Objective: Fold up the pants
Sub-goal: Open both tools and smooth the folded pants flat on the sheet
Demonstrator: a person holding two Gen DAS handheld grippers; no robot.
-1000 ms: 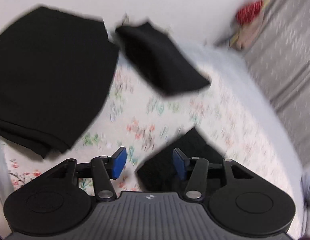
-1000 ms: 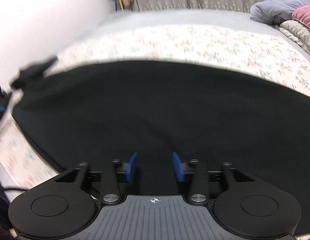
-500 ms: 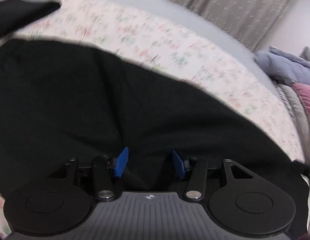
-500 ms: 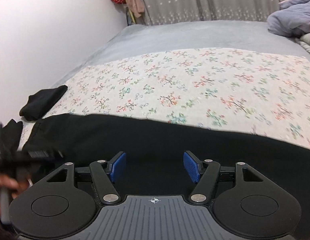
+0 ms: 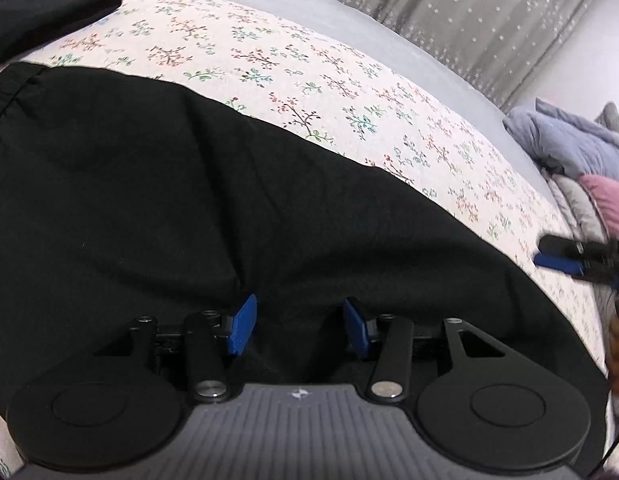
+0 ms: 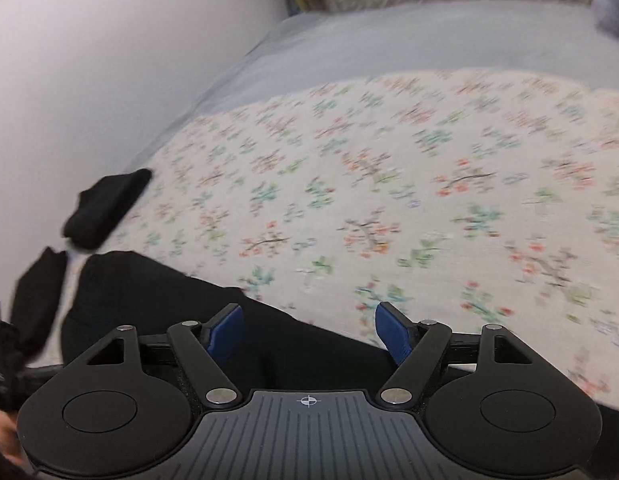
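Black pants (image 5: pixel 189 184) lie spread flat across a floral sheet (image 5: pixel 329 76), with the elastic waistband (image 5: pixel 5 84) at the left edge. My left gripper (image 5: pixel 299 312) sits low over the middle of the pants. Its blue pads stand apart with wrinkled cloth under the gap, and neither pad presses on it. My right gripper (image 6: pixel 309 320) is over the far edge of the pants (image 6: pixel 149 292), where the black cloth meets the sheet. Its jaws are opening and grip nothing. One of the right gripper's fingers (image 5: pixel 559 264) shows at the right edge of the left wrist view.
Two folded black garments (image 6: pixel 109 208) (image 6: pixel 37 300) lie by the white wall (image 6: pixel 89 80) at the bed's left side. One of them (image 5: pixel 49 12) shows in the left wrist view. Bundled blue and pink bedding (image 5: pixel 569 148) sits at the right. A grey curtain (image 5: pixel 469 12) hangs behind.
The left wrist view swung from the folded black garments onto the spread pants, then held still. The right gripper drew back towards the pants' edge and its jaws widened.
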